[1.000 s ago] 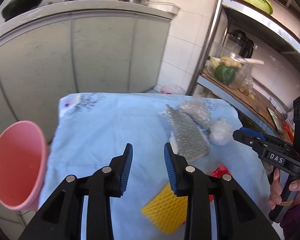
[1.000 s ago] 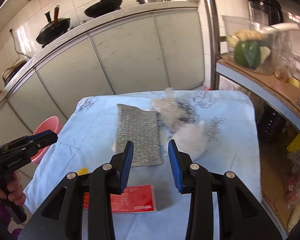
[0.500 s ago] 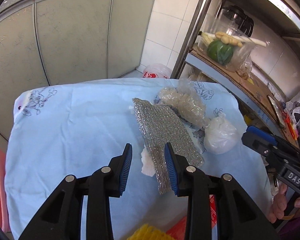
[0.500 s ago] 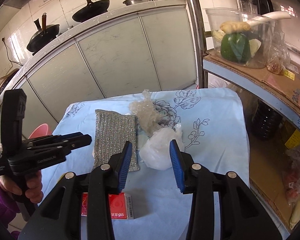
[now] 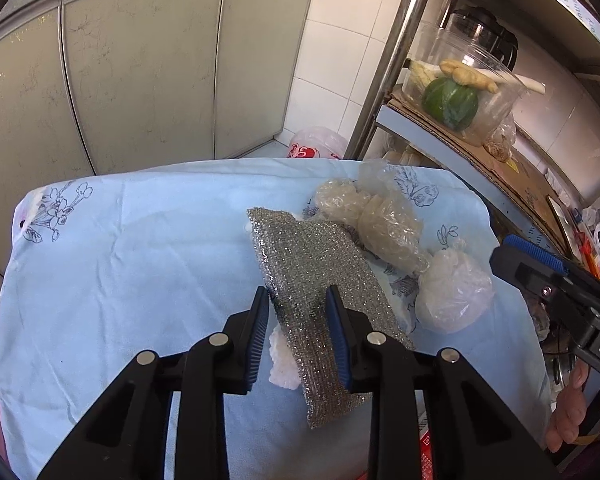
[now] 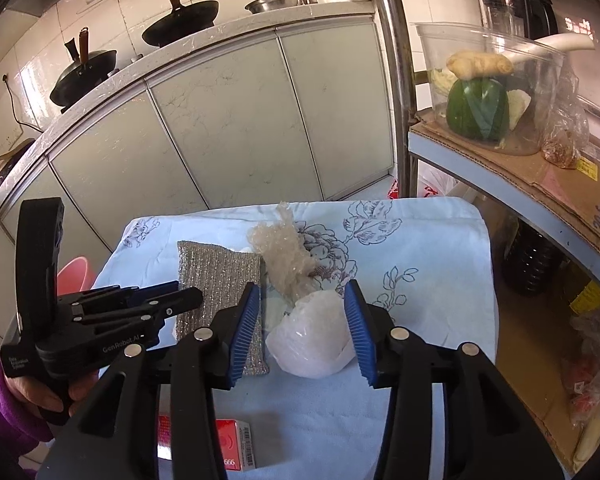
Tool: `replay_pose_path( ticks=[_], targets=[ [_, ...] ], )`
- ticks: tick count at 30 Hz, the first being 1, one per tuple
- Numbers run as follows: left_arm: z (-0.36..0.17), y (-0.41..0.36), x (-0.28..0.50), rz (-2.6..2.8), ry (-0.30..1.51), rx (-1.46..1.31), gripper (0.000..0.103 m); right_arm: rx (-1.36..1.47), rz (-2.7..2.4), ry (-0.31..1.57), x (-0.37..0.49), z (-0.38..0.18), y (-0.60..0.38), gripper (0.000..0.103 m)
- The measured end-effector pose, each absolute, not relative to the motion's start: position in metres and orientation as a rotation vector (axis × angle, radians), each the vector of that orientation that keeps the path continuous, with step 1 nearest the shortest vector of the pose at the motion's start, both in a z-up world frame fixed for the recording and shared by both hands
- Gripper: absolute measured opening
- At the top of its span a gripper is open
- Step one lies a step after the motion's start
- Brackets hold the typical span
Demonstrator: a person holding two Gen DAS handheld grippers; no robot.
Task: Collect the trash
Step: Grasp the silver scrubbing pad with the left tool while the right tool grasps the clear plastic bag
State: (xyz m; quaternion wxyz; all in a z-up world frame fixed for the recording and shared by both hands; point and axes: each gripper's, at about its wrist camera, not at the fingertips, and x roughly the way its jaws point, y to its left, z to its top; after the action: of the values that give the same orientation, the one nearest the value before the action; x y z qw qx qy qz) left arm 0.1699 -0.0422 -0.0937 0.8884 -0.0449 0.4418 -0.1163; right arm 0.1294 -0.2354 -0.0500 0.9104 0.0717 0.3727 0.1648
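A silver scouring pad (image 5: 300, 264) lies on the blue floral cloth (image 5: 120, 280). My left gripper (image 5: 297, 292) straddles its near half with the jaws closing; a thin gap still shows beside the left finger. A white foam scrap (image 5: 280, 360) peeks from under the pad. A white plastic bag ball (image 6: 312, 336) sits between the fingers of my right gripper (image 6: 302, 286), whose jaws are opening and clear of it. Crumpled clear wrap (image 6: 288, 264) lies just beyond. The right wrist view also shows the left gripper (image 6: 180, 300) over the pad (image 6: 216, 272).
A red box (image 6: 228, 444) lies at the cloth's near edge. A pink bin (image 6: 74, 276) stands off the left side. On the right is a metal shelf (image 6: 500, 176) with cardboard and a clear tub of vegetables (image 6: 480, 108). Grey cabinets (image 5: 140, 80) close the back.
The left gripper came forward and down from over the yellow sponge to straddle the silver pad, jaws narrower. The right gripper slid over the white bag and its jaws widened.
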Motion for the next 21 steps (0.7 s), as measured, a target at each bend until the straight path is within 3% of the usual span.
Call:
replay_pose_path(
  ticks=[2, 5, 21],
  targets=[
    [-0.093, -0.044, 0.169, -0.238, 0.906, -0.085, 0.014, 0.142, 0.342, 0.772, 0.131, -0.051, -0.233, 0.045],
    [-0.09, -0.044, 0.166, -0.248, 0.882, -0.079, 0.006, 0.132, 0.347, 0.779, 0.132, -0.053, -0.229, 0.045],
    [-0.016, 0.011, 0.107, -0.248, 0.708, -0.196, 0.005, 0.07, 0.399, 0.842, 0.172, -0.061, -0.2, 0.045]
  ],
)
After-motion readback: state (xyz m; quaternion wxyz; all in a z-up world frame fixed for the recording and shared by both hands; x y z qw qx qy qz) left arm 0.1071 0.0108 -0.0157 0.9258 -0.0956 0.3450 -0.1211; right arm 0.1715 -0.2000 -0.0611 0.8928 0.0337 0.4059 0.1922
